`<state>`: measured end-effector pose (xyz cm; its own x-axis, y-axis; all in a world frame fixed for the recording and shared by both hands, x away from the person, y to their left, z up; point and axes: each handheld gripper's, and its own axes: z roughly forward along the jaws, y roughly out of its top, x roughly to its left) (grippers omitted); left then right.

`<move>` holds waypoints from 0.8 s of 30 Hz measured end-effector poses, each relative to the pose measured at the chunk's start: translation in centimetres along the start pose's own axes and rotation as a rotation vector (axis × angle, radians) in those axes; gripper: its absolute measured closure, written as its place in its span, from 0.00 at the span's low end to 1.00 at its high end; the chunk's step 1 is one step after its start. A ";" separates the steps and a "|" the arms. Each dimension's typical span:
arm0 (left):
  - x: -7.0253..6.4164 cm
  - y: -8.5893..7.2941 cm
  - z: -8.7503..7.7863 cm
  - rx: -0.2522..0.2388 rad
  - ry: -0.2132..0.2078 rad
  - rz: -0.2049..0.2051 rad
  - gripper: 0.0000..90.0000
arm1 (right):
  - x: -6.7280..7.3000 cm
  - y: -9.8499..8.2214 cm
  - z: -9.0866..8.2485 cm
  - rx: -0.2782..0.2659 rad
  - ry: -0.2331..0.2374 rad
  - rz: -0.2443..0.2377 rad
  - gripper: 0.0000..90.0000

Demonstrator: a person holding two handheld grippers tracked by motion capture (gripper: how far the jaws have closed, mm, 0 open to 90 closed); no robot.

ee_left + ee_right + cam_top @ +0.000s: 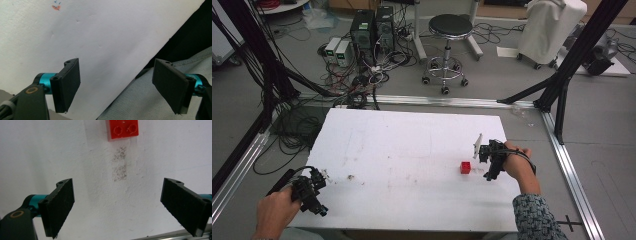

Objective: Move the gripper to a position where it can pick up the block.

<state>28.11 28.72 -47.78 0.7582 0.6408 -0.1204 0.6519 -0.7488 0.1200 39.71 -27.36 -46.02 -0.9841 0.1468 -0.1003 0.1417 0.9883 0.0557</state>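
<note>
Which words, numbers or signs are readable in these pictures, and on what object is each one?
No text can be read.
Blue and orange marks on the white board: too blurred to read.
Red brick: studs only, no readable lettering.
Computer towers on the floor: too small to show any label.

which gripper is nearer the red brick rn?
Right. The right gripper sits open just beside the red brick, not touching it. The left gripper is at the white board's near left corner, far across from it.
</note>
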 end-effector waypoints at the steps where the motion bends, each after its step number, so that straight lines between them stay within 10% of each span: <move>1: 0.0 0.0 0.0 0.000 0.000 0.000 0.25 | -0.1 0.3 0.1 -0.002 0.005 0.005 0.13; 24: -0.1 -0.1 -0.2 -0.008 0.002 -0.002 0.25 | -1.2 3.2 1.6 -0.014 0.016 -0.049 0.12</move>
<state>28.00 28.79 -47.63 0.7569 0.6428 -0.1185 0.6536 -0.7460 0.1279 41.55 -24.27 -47.28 -0.9914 0.0970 -0.0875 0.0915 0.9937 0.0651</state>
